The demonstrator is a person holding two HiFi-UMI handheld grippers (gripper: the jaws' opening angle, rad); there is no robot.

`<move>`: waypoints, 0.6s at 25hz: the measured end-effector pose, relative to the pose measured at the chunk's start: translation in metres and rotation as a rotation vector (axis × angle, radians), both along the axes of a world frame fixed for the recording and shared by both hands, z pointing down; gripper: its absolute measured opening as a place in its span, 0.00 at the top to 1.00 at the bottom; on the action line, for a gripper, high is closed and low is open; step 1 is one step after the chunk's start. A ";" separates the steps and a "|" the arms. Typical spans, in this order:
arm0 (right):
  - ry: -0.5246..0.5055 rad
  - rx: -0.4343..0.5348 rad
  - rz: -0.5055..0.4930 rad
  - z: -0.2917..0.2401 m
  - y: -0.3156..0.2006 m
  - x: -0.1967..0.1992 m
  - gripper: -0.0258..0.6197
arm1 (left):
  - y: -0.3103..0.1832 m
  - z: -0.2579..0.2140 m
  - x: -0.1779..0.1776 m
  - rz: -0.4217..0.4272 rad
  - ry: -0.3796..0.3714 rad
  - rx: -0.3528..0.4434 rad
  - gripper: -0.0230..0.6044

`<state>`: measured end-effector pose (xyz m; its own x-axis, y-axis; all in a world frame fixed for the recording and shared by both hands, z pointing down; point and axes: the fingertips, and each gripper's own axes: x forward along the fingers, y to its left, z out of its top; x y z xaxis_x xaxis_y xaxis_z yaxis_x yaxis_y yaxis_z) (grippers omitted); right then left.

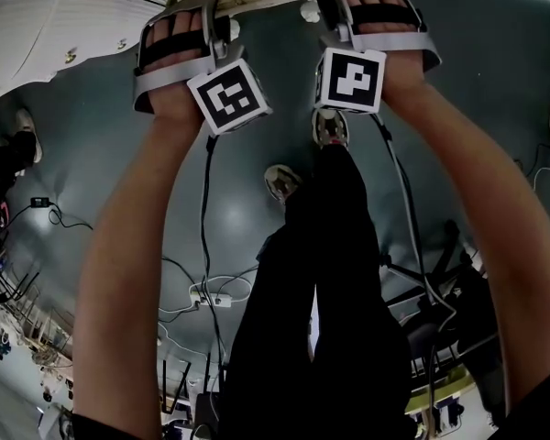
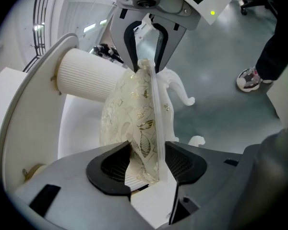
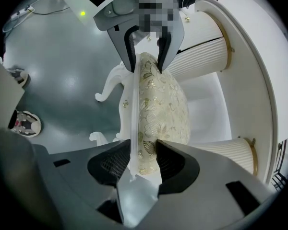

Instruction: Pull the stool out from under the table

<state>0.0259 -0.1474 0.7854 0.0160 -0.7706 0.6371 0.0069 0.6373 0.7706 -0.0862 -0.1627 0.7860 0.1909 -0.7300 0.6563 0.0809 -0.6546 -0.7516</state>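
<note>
The stool (image 2: 134, 109) stands on the grey floor (image 2: 221, 56), its gold-leaf cushion between the white bench's (image 2: 24, 109) fluted legs. The left gripper (image 2: 146, 169) has its jaws part-spread, pinching the seat's edge. The right gripper (image 3: 146, 164) pinches that edge too.

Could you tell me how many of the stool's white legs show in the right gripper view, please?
2. One leg curves out left of the cushion; another's foot shows below it, nearer the camera. Others may be hidden behind the seat.
</note>
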 end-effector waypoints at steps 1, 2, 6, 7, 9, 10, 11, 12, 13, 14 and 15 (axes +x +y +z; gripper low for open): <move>-0.001 -0.004 0.001 0.000 0.004 -0.001 0.70 | 0.004 0.000 0.000 -0.001 0.005 -0.003 0.59; -0.002 -0.006 0.001 0.000 0.008 -0.002 0.70 | 0.008 0.000 -0.001 -0.001 0.006 -0.001 0.59; -0.004 -0.014 0.005 0.002 0.025 -0.005 0.70 | 0.025 0.002 -0.005 0.001 -0.004 -0.012 0.59; -0.001 -0.014 0.006 0.002 0.029 -0.006 0.70 | 0.029 0.002 -0.006 0.001 -0.006 -0.012 0.59; 0.006 -0.016 0.006 0.001 0.037 -0.007 0.70 | 0.038 0.002 -0.008 -0.001 -0.008 -0.011 0.59; 0.009 -0.018 0.006 0.001 0.040 -0.008 0.70 | 0.041 0.002 -0.010 -0.004 -0.009 -0.009 0.59; 0.009 -0.019 0.006 0.001 0.042 -0.009 0.70 | 0.043 0.002 -0.010 -0.008 -0.009 -0.007 0.59; 0.008 -0.021 0.006 0.001 0.042 -0.010 0.70 | 0.044 0.001 -0.011 -0.012 -0.008 -0.006 0.59; 0.008 -0.023 0.006 0.001 0.042 -0.010 0.70 | 0.044 0.001 -0.011 -0.016 -0.004 -0.007 0.59; 0.007 -0.025 0.005 0.002 0.043 -0.010 0.70 | 0.045 0.002 -0.011 -0.019 -0.002 -0.008 0.59; 0.005 -0.025 0.005 0.003 0.045 -0.010 0.70 | 0.047 0.002 -0.011 -0.019 -0.001 -0.009 0.59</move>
<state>0.0158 -0.1021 0.7880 0.0235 -0.7543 0.6561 0.0076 0.6564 0.7544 -0.0969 -0.1157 0.7880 0.1759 -0.7278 0.6629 0.0691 -0.6626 -0.7458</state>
